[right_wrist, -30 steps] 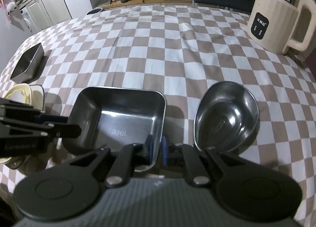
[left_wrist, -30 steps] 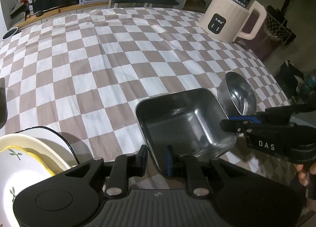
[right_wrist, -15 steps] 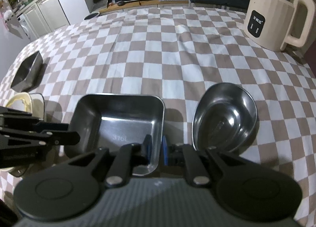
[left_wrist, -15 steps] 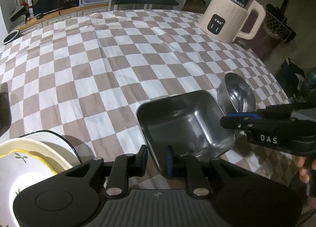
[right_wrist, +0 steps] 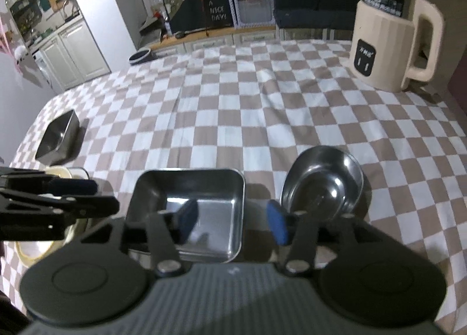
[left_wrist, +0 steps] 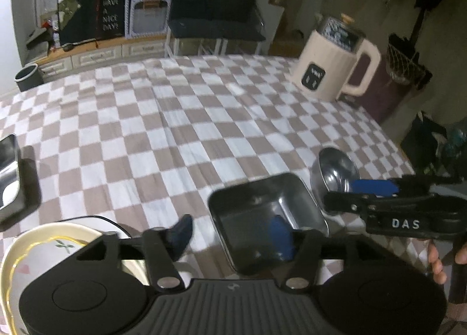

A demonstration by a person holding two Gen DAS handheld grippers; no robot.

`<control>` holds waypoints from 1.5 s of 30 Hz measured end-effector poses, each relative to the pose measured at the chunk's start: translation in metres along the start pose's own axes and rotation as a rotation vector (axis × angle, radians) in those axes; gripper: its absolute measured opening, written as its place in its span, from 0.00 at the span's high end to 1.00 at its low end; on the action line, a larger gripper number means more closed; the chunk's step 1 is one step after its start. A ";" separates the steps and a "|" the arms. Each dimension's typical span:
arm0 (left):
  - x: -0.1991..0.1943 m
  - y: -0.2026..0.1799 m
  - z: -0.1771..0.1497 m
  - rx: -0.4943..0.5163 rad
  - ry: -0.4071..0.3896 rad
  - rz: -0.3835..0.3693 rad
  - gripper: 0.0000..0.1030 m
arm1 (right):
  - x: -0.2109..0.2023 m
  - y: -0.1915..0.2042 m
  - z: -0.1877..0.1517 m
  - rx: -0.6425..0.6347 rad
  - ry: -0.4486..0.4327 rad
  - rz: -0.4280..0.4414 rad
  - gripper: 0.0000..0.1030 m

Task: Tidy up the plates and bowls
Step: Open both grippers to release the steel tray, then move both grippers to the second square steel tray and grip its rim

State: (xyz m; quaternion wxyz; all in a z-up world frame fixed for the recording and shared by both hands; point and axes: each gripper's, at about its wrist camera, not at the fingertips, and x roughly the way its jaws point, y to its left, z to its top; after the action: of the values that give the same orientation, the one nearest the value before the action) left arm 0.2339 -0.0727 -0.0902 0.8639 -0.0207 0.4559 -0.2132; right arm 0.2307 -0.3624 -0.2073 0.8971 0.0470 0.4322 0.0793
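Note:
A square steel dish [left_wrist: 262, 212] [right_wrist: 201, 206] sits on the checkered cloth near the front edge, with a round steel bowl [left_wrist: 334, 174] [right_wrist: 324, 180] to its right. My left gripper [left_wrist: 230, 235] is open, straddling the dish's near left rim. My right gripper [right_wrist: 230, 221] is open, astride the dish's near right corner. A stack of cream and white plates [left_wrist: 58, 244] [right_wrist: 67, 173] lies left of the dish. A second square steel dish [left_wrist: 8, 171] [right_wrist: 58, 139] sits at the far left.
A cream electric kettle [left_wrist: 332, 66] [right_wrist: 391, 43] stands at the table's back right. A dark round container [left_wrist: 27, 76] [right_wrist: 140, 56] sits past the far edge. The checkered tablecloth [left_wrist: 189, 119] covers the table. The right table edge drops off near the bowl.
Both grippers opened from nearly shut and pulled back and up. The square dish stays on the cloth. The far-left steel dish came into the left wrist view.

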 end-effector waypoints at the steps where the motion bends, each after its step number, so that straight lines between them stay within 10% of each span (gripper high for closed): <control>1: -0.003 0.003 0.000 -0.007 -0.010 0.004 0.29 | -0.003 0.000 0.001 0.005 -0.009 -0.002 0.29; 9: -0.026 0.034 0.002 -0.090 -0.092 0.055 0.00 | -0.014 0.010 0.005 -0.003 -0.096 -0.048 0.01; 32: -0.086 0.211 -0.021 -0.431 -0.261 0.441 0.00 | 0.045 0.146 0.054 -0.143 -0.212 0.085 0.00; 38: -0.080 0.254 -0.031 -0.550 -0.248 0.461 0.02 | 0.071 0.200 0.058 -0.208 -0.179 0.155 0.00; 45: -0.057 0.287 -0.043 -0.722 -0.203 0.377 0.27 | 0.096 0.244 0.063 -0.223 -0.149 0.228 0.00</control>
State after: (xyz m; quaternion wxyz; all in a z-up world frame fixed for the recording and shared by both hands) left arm 0.2718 0.2165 -0.1363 0.8656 -0.2590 0.4098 0.1253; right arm 0.3139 -0.1059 -0.2045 0.9115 0.0016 0.3448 0.2244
